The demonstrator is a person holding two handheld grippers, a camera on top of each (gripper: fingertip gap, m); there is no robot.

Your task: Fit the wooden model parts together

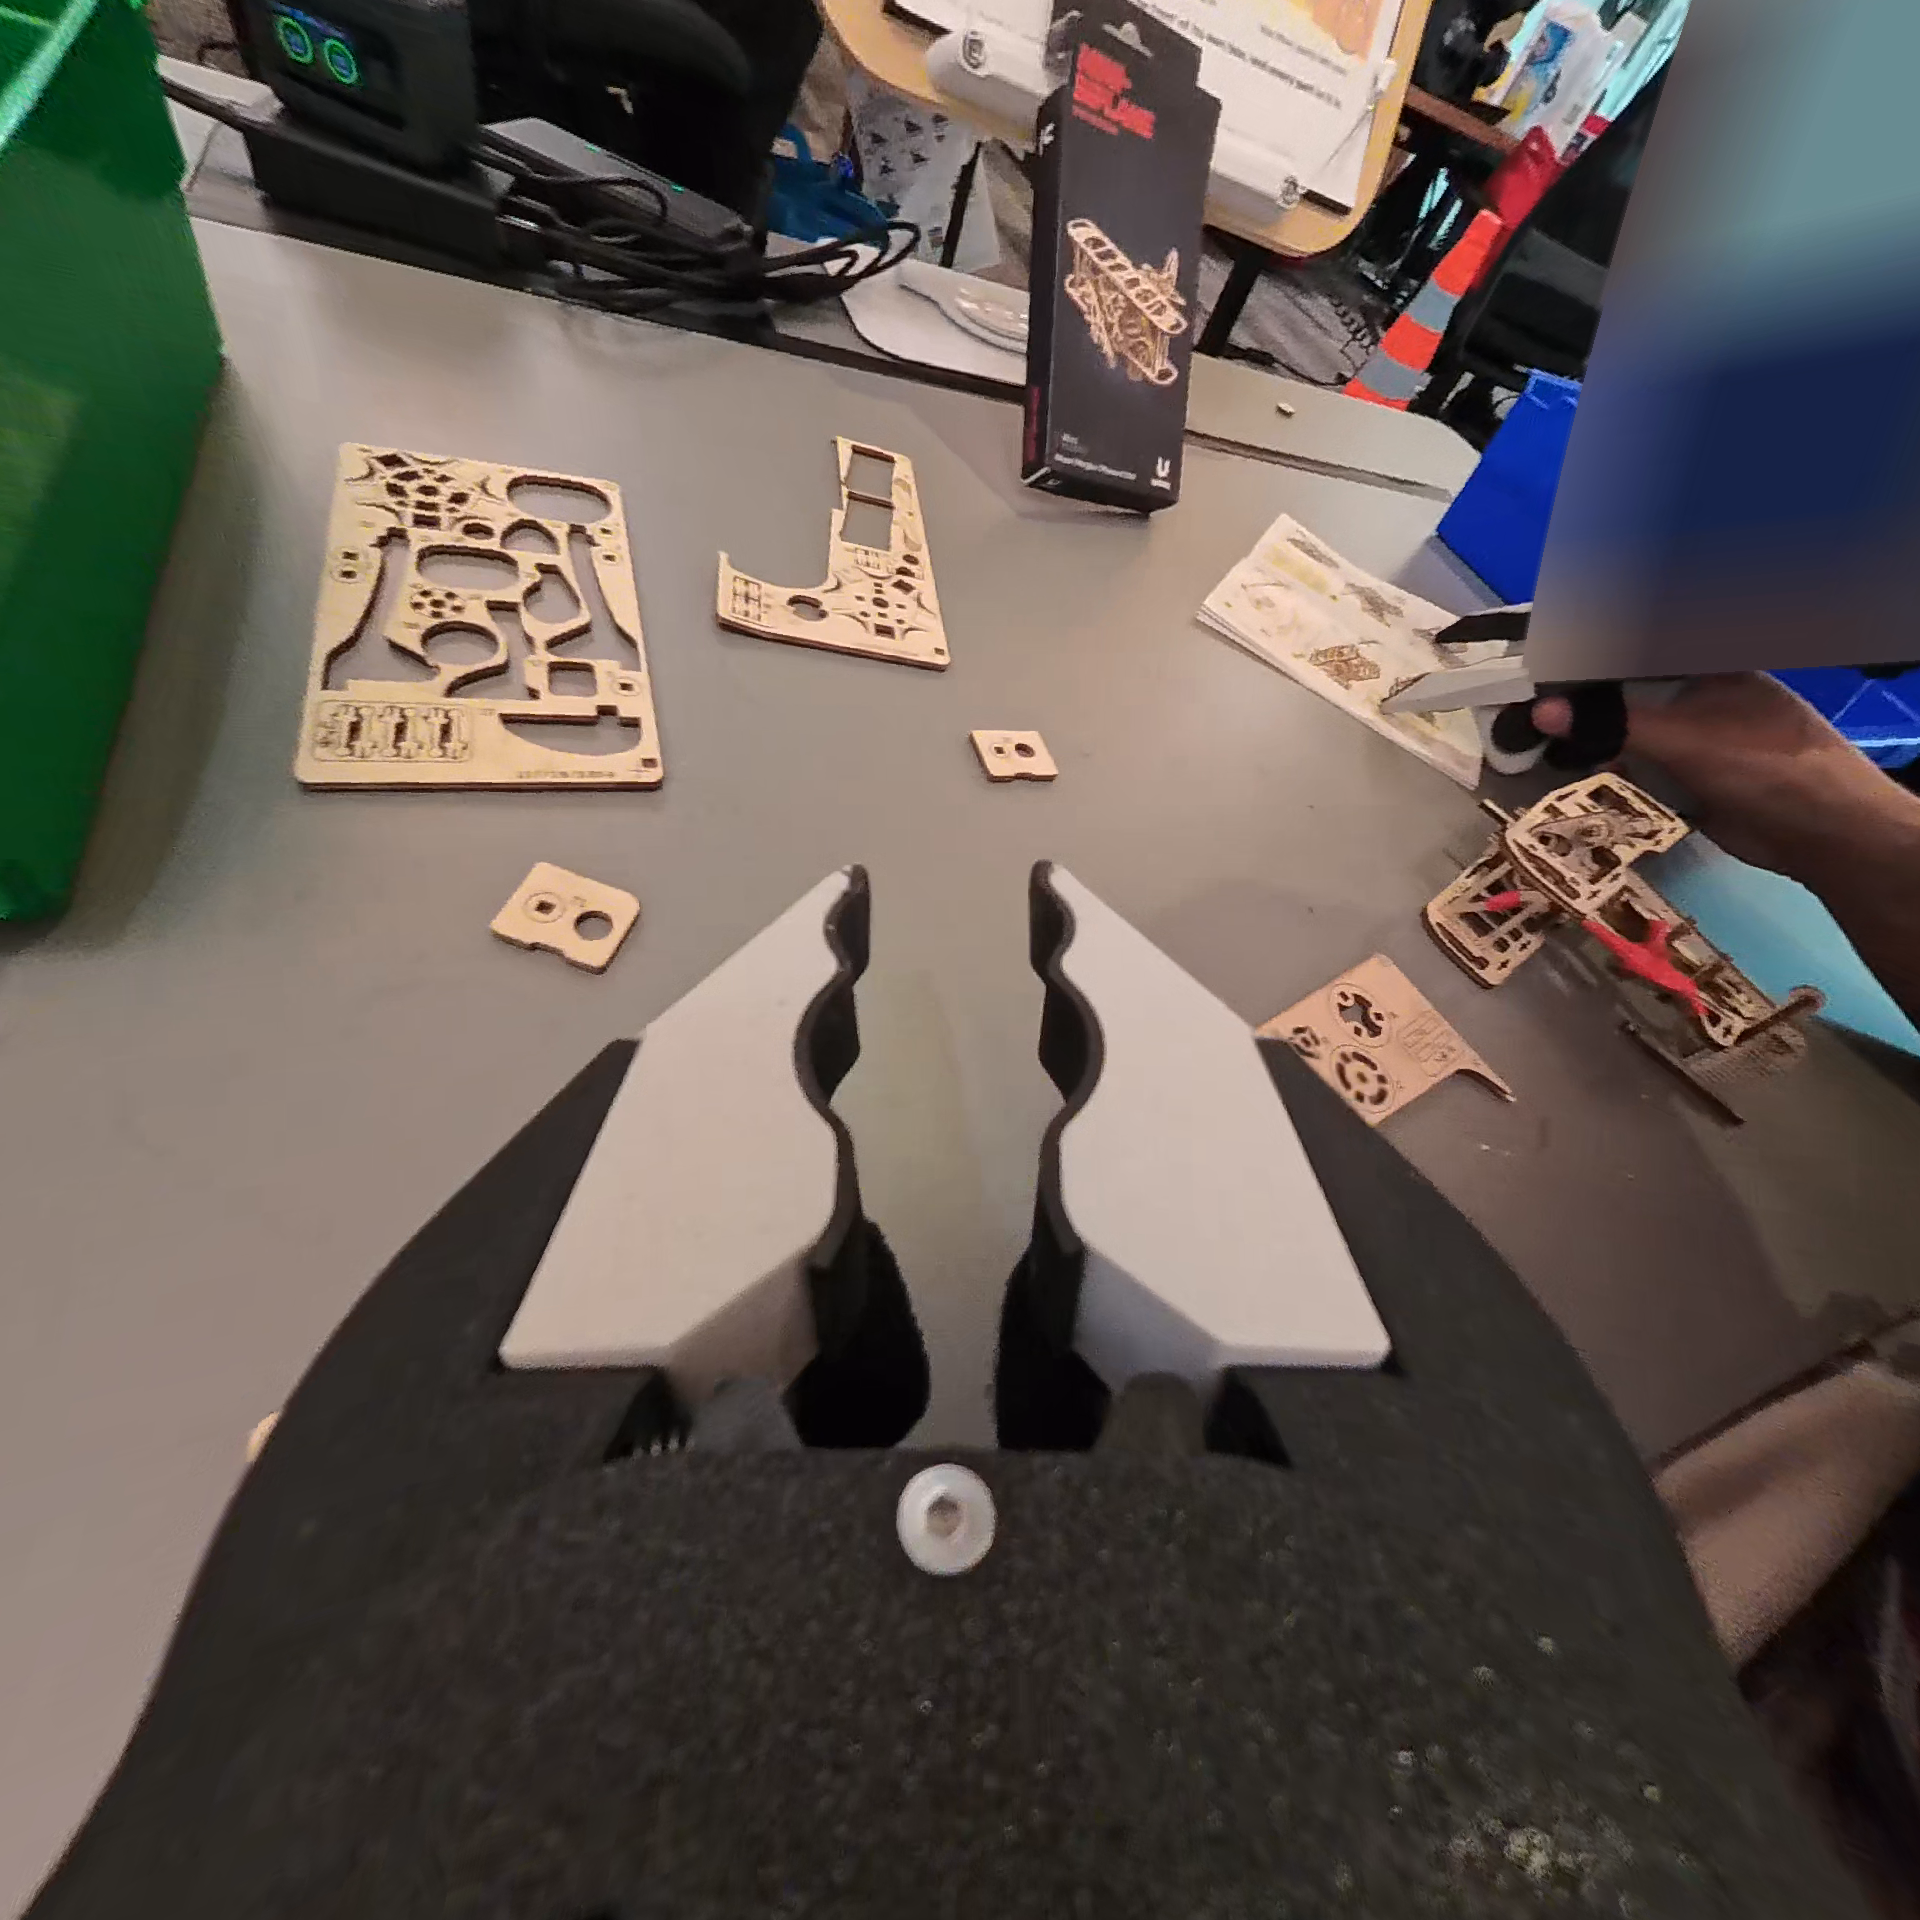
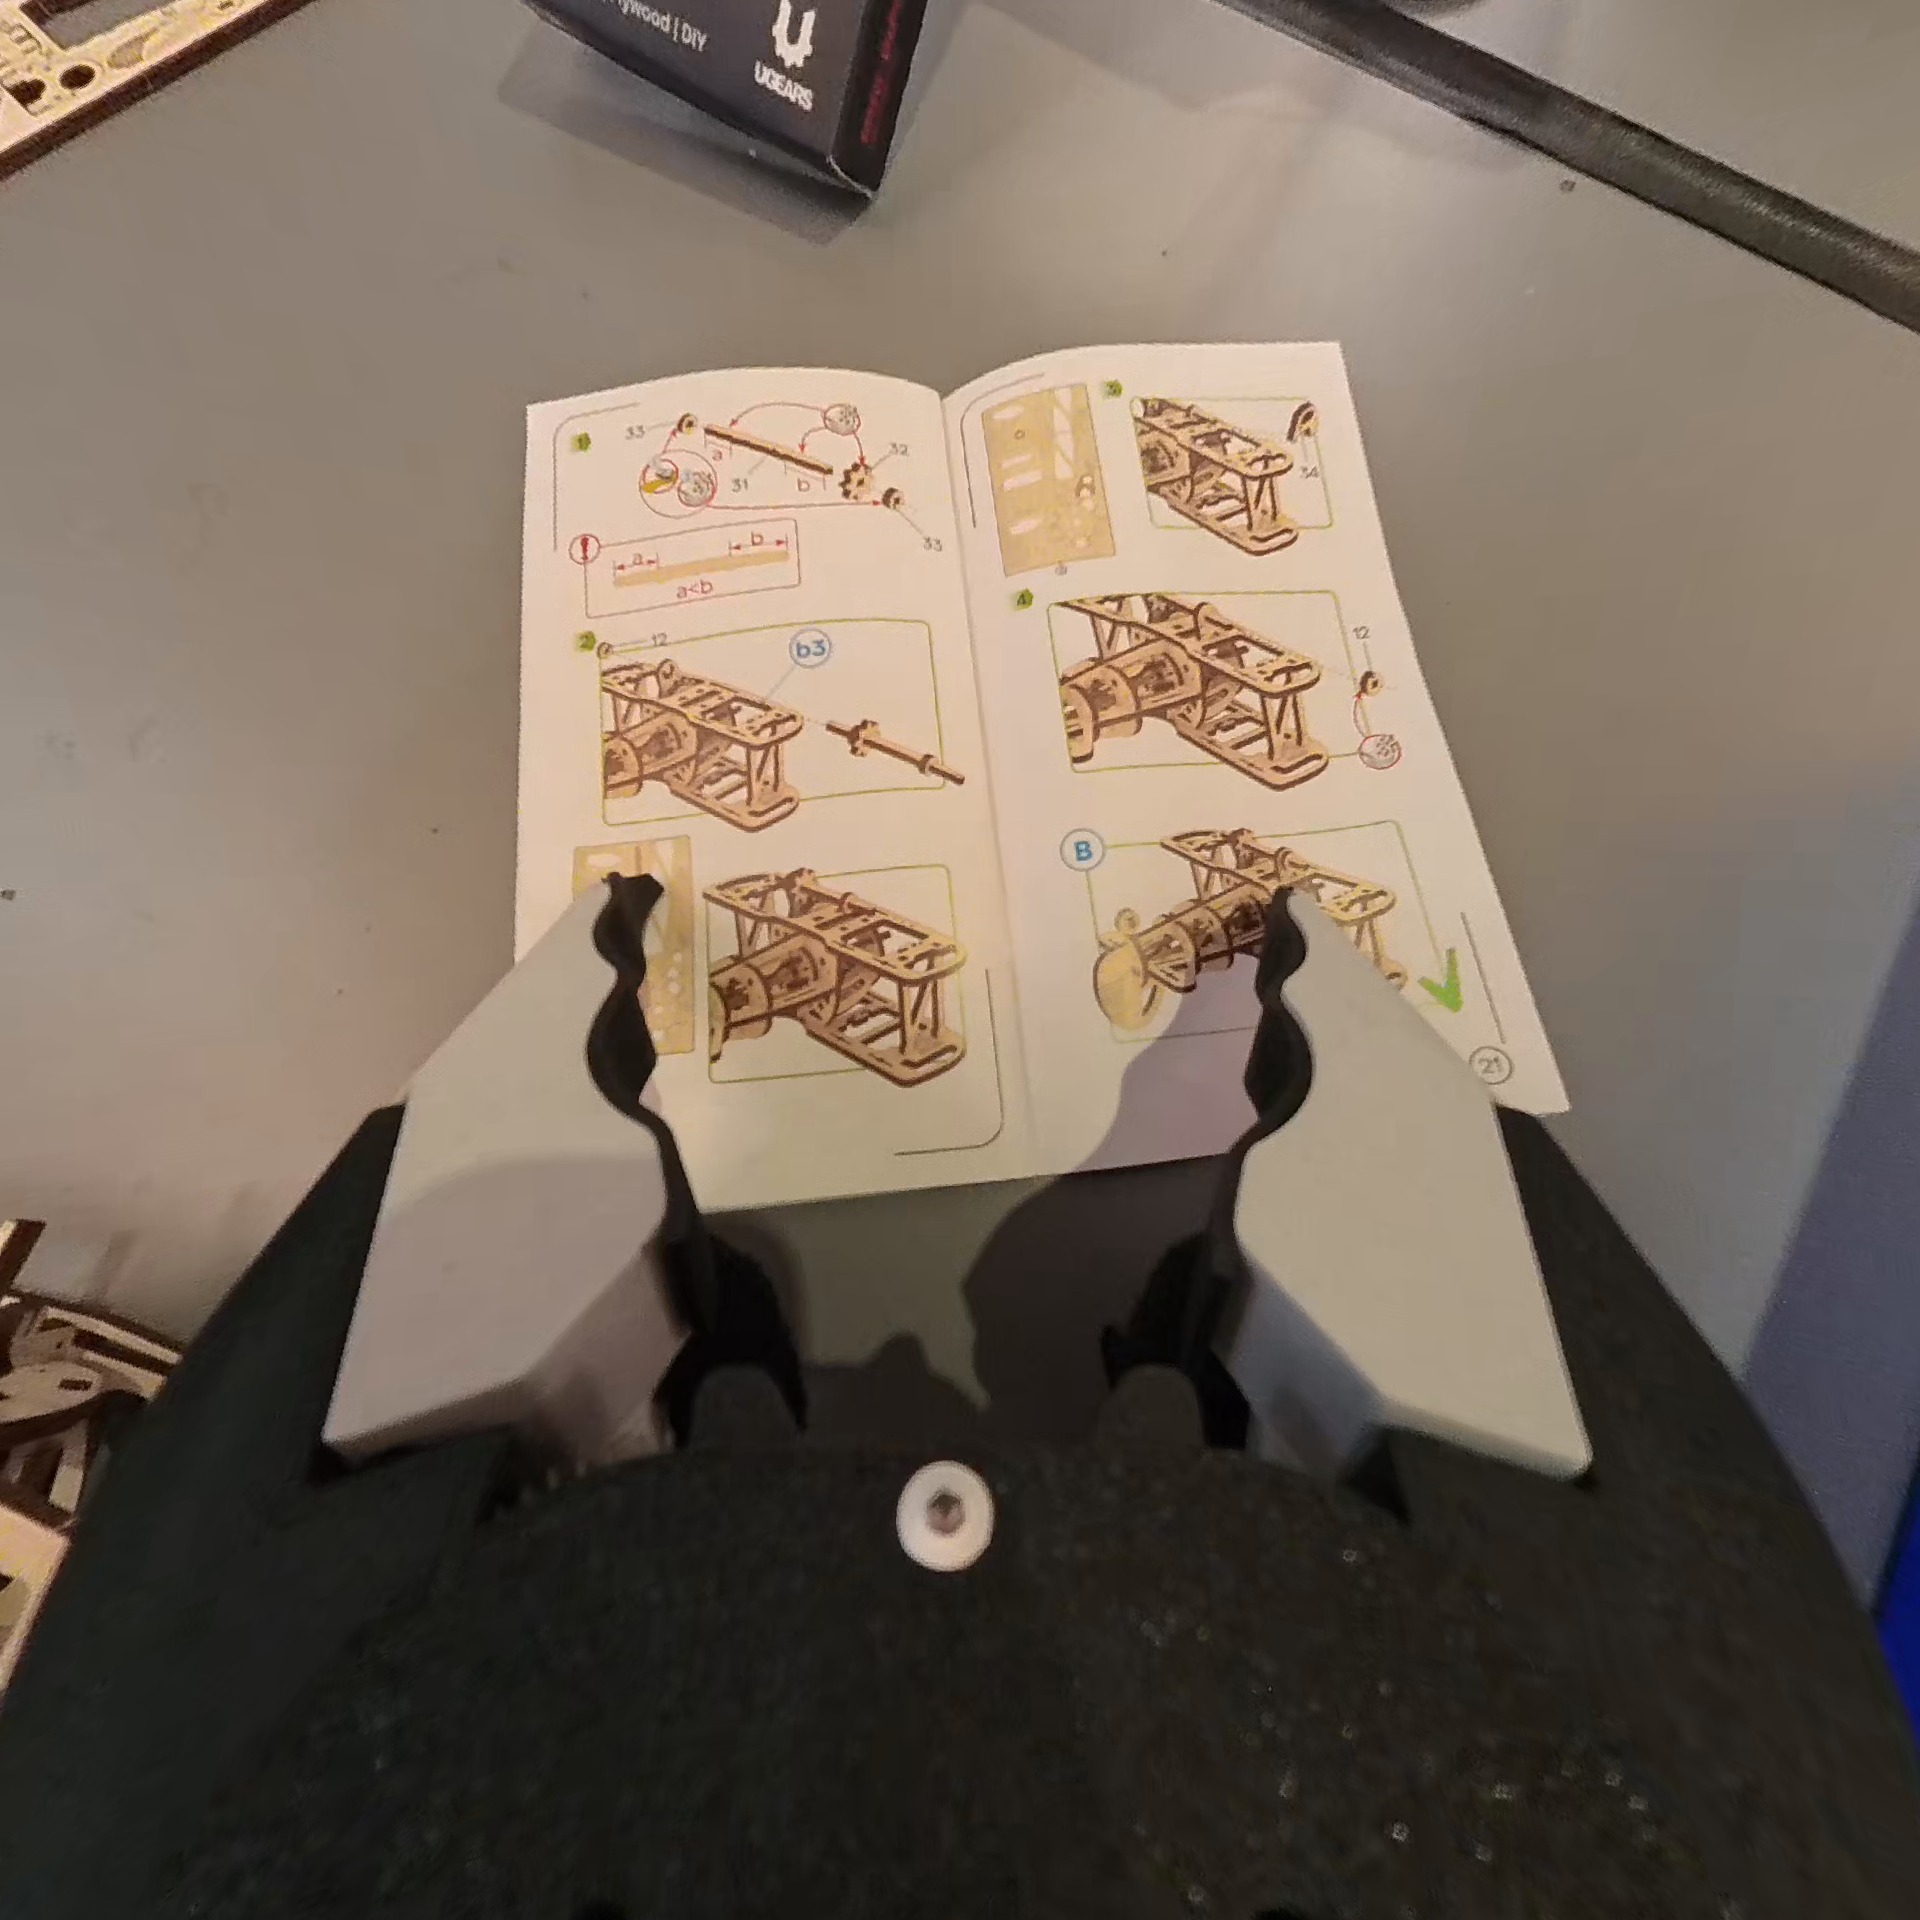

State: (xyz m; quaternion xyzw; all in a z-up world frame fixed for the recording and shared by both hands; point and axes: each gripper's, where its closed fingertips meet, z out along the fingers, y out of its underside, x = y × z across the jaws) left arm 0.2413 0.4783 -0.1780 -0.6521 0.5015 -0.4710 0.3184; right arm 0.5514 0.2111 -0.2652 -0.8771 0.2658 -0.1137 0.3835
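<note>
In the left wrist view my left gripper (image 1: pixel 948 883) is open and empty above the grey table (image 1: pixel 935 644). Ahead lie two small loose wooden pieces (image 1: pixel 566 916) (image 1: pixel 1014 755), a large punched wooden sheet (image 1: pixel 473 618) and a smaller cut sheet (image 1: pixel 847 571). A part-built wooden biplane with red parts (image 1: pixel 1605 920) sits at the right beside a wooden offcut (image 1: pixel 1377 1034). My right gripper (image 2: pixel 951 899) is wide open and empty, hovering over the open instruction booklet (image 2: pixel 997 748). It also shows far right in the left wrist view (image 1: pixel 1465 665), over the booklet (image 1: pixel 1320 623).
A black upright product box (image 1: pixel 1117 281) stands at the back of the table and shows in the right wrist view (image 2: pixel 748 73). A green bin (image 1: pixel 83 436) is at the left, blue bins (image 1: pixel 1507 499) at the right. Cables and electronics (image 1: pixel 468 177) line the far edge. A person's arm (image 1: pixel 1766 769) is at the right. Both grippers' tips are roughly 20 cm from the wooden offcut (image 1: pixel 1377 1034).
</note>
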